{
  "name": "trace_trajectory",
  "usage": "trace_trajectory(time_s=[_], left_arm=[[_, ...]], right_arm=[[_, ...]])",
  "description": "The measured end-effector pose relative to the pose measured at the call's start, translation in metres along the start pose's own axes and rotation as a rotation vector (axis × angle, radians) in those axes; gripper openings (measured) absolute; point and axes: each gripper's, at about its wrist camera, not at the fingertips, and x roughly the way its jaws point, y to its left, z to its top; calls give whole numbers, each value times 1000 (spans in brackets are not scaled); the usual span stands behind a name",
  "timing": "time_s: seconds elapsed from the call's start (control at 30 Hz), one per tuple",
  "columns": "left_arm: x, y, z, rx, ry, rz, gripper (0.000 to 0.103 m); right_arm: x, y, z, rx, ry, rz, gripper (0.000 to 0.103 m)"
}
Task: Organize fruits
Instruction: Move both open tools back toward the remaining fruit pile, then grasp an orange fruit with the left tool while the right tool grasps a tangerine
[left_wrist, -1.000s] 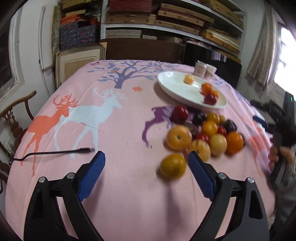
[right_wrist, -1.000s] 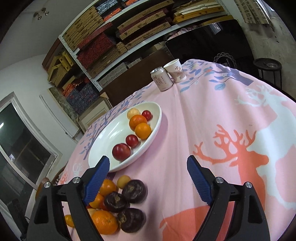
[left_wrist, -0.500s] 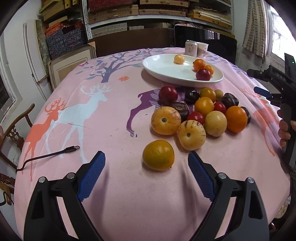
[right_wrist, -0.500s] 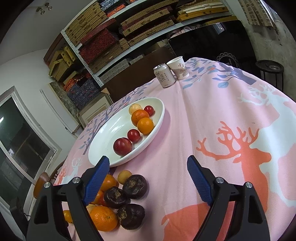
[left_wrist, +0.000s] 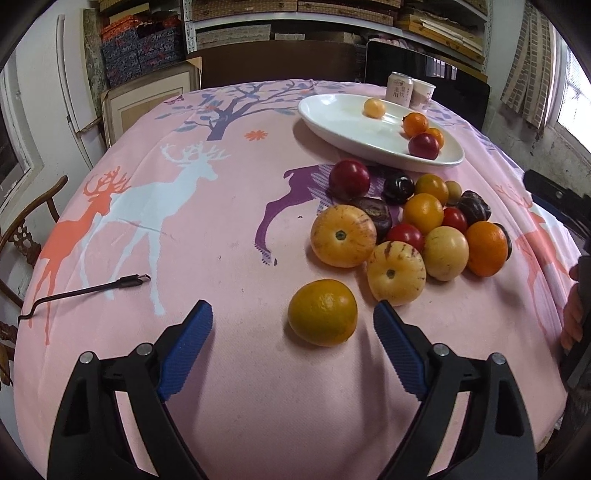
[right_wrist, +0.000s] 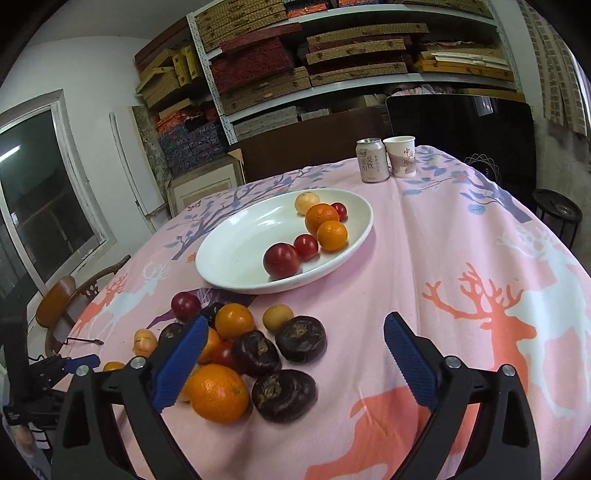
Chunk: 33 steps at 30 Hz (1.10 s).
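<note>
Beyond the white plate (right_wrist: 236, 254), a can (right_wrist: 372, 160) touches a paper cup (right_wrist: 402, 156).

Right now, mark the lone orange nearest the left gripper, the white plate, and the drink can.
lone orange (left_wrist: 322, 312), left wrist view, middle of its peel.
white plate (right_wrist: 236, 247), right wrist view, bare inner surface left of the fruit.
drink can (right_wrist: 372, 161), right wrist view, middle of its printed side.

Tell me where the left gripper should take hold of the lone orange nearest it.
Across its widest middle, from above and the near side. The orange is round, sits apart from the pile, and already lies between the open left gripper fingers, with bare cloth on both sides.
</note>
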Motion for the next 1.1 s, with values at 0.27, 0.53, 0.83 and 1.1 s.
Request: trace_trajectory(time_s=[0.27,0.53,0.83,1.1], left_arm=[[3,3,3,-31,2,17,86],[2,-5,1,9,-4,17,67],[0,-13,1,40,-17,-18,41],[-3,-10,3,12,-39,-15,38]], right_arm=[[-11,8,-27,-18,129,0,98],[-9,31,-34,-128,160,-49,98],[-6,31,-34,-127,172,-62,98],[-6,37,-36,-155,166,-111,79]])
